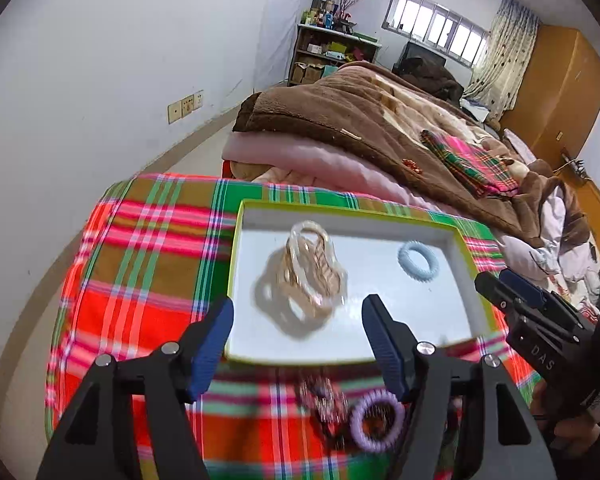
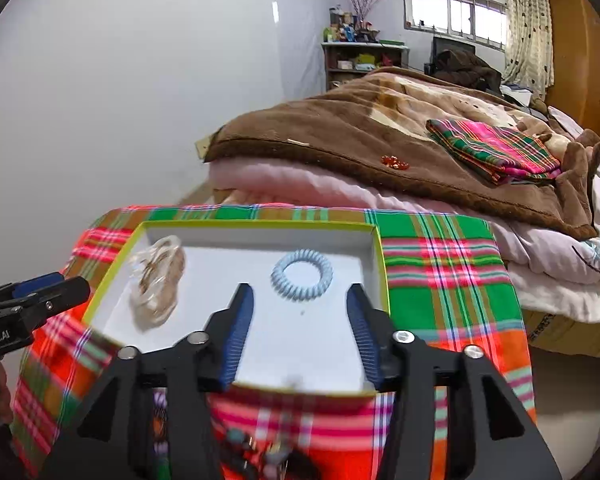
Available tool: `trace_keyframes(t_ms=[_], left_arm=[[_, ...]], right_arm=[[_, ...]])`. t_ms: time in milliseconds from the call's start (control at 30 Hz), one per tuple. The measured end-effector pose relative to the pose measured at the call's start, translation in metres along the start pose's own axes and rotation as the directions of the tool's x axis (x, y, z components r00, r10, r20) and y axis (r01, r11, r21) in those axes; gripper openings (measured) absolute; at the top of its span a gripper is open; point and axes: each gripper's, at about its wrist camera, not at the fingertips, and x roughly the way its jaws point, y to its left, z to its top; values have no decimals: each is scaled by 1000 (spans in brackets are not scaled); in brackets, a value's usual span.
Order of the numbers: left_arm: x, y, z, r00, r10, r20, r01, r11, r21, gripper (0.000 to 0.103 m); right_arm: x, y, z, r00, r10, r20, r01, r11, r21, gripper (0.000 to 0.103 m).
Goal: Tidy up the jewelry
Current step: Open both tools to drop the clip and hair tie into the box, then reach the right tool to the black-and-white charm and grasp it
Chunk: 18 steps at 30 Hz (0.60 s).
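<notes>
In the left wrist view the left claw (image 1: pixel 298 334) gapes empty low in frame before the tray (image 1: pixel 236 280) holding a clear pouch (image 1: pixel 306 274) and blue hair tie (image 1: pixel 417 259), while the right wrist view shows the right claw (image 2: pixel 300 332) spread empty below that tie (image 2: pixel 302 275), pouch (image 2: pixel 158 282) at left.

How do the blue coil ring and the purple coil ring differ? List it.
Colour: the blue coil ring is pale blue; the purple coil ring is lilac.
Place: the blue coil ring lies inside the tray; the purple coil ring lies outside it on the plaid cloth, near the tray's front edge.
Neighbours: the blue one lies alone; the purple one sits against a blurred cluster of other pieces.
Both are spiral coil rings lying flat.
</notes>
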Motion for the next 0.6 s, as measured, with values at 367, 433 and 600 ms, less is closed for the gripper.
trace_keyframes(t_ms=[367,433,600], left_arm=[[-26,6,-52,997,-82,4,82,996,-27,74],[-26,7,-61,996,-89,-14,89,995,-47,76],[-25,11,-79,993,-107,-45,104,992,-66,76]], right_arm=[[-26,-18,-48,1000,13,-27,-12,1000,22,50],[-28,-22,-54,999,14,-34,-13,1000,25,50],[-30,-29,-67,998,33,-49,-31,999,27,50]])
